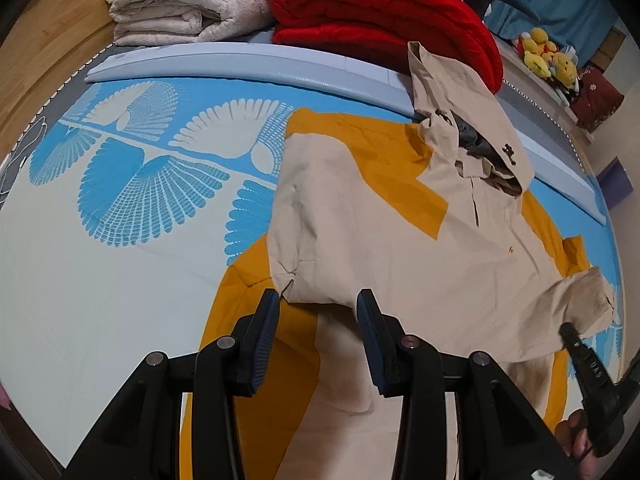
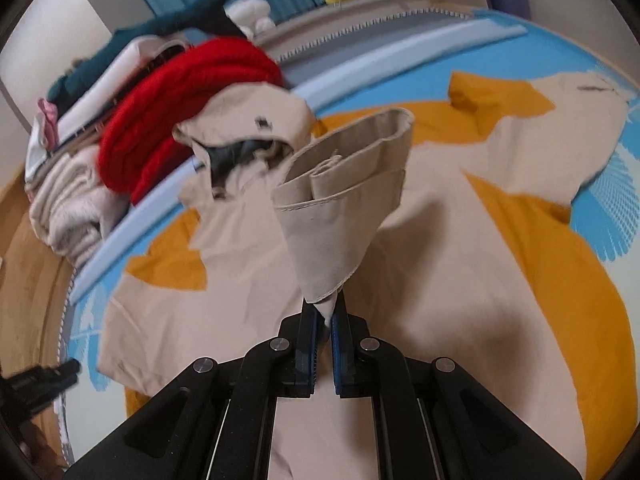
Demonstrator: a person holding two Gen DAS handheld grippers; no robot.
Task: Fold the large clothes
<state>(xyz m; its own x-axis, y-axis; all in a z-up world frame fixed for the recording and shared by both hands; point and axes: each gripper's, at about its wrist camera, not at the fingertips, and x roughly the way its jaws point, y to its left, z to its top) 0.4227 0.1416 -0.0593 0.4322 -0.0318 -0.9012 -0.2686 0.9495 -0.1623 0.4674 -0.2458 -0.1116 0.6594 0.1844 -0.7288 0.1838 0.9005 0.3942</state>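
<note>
Across a blue fan-printed bedspread (image 1: 132, 184), a beige-and-mustard hooded jacket (image 1: 384, 216) lies spread face up, its hood (image 1: 476, 136) propped toward a red folded blanket (image 1: 384, 12) and a cream one (image 1: 176, 4) stacked at the far edge. At the jacket's near edge the left gripper (image 1: 318, 312) hovers with its jaws standing apart, nothing pinched between the blue pads (image 1: 266, 336), a folded-in beige sleeve (image 1: 320, 236) just beyond them. On the other side, the right gripper (image 2: 325, 320) is clenched on the cuff of the other sleeve (image 2: 344, 200), lifted clear of the jacket's body. That grip looks to catch only a narrow corner of cloth, so a quick swing across could likely pull it free and drop the sleeve short of its fold. With the left jaws holding nothing down, the light fabric might also drag and bunch, and the hood could catch on the blankets
</note>
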